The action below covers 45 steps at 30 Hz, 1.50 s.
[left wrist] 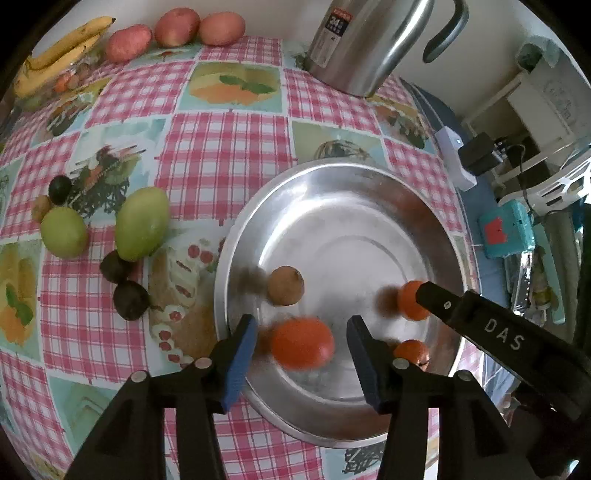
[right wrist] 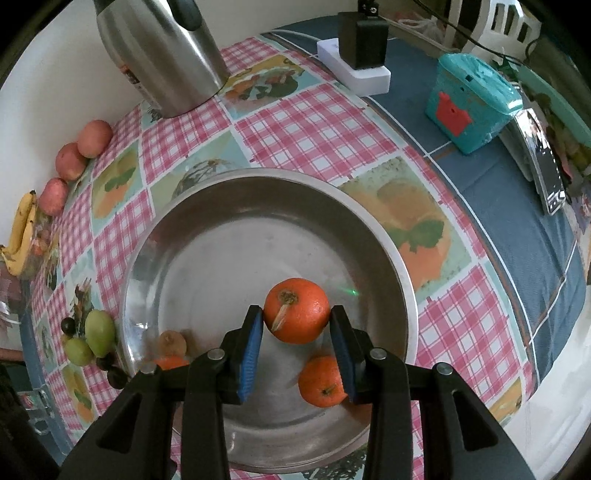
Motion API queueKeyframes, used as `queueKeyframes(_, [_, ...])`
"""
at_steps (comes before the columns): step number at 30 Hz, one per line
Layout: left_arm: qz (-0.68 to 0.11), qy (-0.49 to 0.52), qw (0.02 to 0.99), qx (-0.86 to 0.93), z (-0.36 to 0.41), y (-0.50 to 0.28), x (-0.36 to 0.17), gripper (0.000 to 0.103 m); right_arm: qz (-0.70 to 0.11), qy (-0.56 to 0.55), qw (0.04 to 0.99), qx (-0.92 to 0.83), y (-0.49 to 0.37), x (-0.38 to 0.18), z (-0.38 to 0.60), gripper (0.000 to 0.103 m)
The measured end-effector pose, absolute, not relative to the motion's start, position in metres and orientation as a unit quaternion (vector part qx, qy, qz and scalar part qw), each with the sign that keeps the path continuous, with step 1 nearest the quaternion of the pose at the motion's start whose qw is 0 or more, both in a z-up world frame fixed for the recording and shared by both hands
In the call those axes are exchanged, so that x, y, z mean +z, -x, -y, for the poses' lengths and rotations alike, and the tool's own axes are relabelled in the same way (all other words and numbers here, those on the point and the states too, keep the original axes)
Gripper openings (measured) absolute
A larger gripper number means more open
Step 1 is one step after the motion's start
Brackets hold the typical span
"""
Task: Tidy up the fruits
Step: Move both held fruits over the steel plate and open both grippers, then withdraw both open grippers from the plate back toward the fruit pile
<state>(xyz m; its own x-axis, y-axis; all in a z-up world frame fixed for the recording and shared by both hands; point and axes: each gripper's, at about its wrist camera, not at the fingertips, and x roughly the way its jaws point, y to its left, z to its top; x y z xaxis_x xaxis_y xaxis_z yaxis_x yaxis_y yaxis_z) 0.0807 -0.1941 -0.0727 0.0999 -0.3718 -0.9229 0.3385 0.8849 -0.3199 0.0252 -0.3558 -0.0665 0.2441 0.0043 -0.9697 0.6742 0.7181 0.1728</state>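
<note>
three oranges (right wrist: 296, 311) and a kiwi (left wrist: 285, 285) in the bowl (left wrist: 258, 206); mangoes (left wrist: 141, 223) left.

pale wall (left wrist: 266, 14) behind a table in pink checked cloth (left wrist: 221, 155)

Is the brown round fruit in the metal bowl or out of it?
In. The brown round fruit lies on the metal bowl floor, inside the rim, beside an orange.

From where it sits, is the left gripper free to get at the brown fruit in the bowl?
Probably yes. The left gripper stands open over the bowl with a blurred orange between its fingers; the brown fruit lies just beyond, nothing covering it.
</note>
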Motion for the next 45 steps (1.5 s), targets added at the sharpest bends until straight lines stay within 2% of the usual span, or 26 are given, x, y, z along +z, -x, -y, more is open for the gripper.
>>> queueKeyframes(3, [-0.625,0.016,0.743,-0.239,0.192,-0.081,-0.07,0.055,-0.567,-0.298,0.732,-0.232,-0.024,-0.064,0.356,0.041])
queueKeyframes(6, [-0.624,0.022,0.745,-0.236,0.189,-0.083,-0.067,0.058,-0.562,-0.298,0.735,-0.234,-0.023,-0.061,0.356,0.05])
queueKeyframes(9, [-0.622,0.032,0.749,-0.226,0.181,-0.087,-0.065,0.06,-0.559,-0.298,0.738,-0.233,-0.023,-0.059,0.355,0.051])
queueKeyframes(13, [-0.619,0.049,0.757,-0.204,0.166,-0.096,-0.062,0.065,-0.56,-0.297,0.738,-0.232,-0.024,-0.059,0.354,0.059])
queueKeyframes(19, [-0.613,0.072,0.771,-0.157,0.132,-0.112,-0.061,0.076,-0.564,-0.288,0.741,-0.223,-0.027,-0.06,0.351,0.065])
queueKeyframes(24, [-0.616,0.09,0.775,-0.114,0.106,-0.123,-0.066,0.08,-0.568,-0.277,0.746,-0.211,-0.032,-0.059,0.344,0.069])
queueKeyframes(25, [-0.616,0.094,0.774,-0.107,0.1,-0.125,-0.067,0.082,-0.569,-0.272,0.747,-0.209,-0.034,-0.059,0.342,0.075])
queueKeyframes(27, [-0.615,0.098,0.777,-0.091,0.089,-0.129,-0.069,0.087,-0.569,-0.259,0.754,-0.203,-0.036,-0.057,0.337,0.081])
queueKeyframes(32, [-0.605,0.1,0.787,-0.065,0.075,-0.133,-0.067,0.103,-0.567,-0.236,0.769,-0.176,-0.046,-0.054,0.322,0.082])
queueKeyframes(34, [-0.601,0.098,0.791,-0.056,0.071,-0.134,-0.066,0.103,-0.567,-0.226,0.773,-0.17,-0.048,-0.053,0.316,0.094])
queueKeyframes(35, [-0.599,0.094,0.794,-0.051,0.069,-0.135,-0.066,0.103,-0.566,-0.217,0.778,-0.168,-0.05,-0.051,0.312,0.096])
queueKeyframes(45, [-0.555,0.021,0.831,-0.022,0.064,-0.136,-0.05,0.103,-0.547,-0.203,0.802,-0.126,-0.059,-0.042,0.29,0.096])
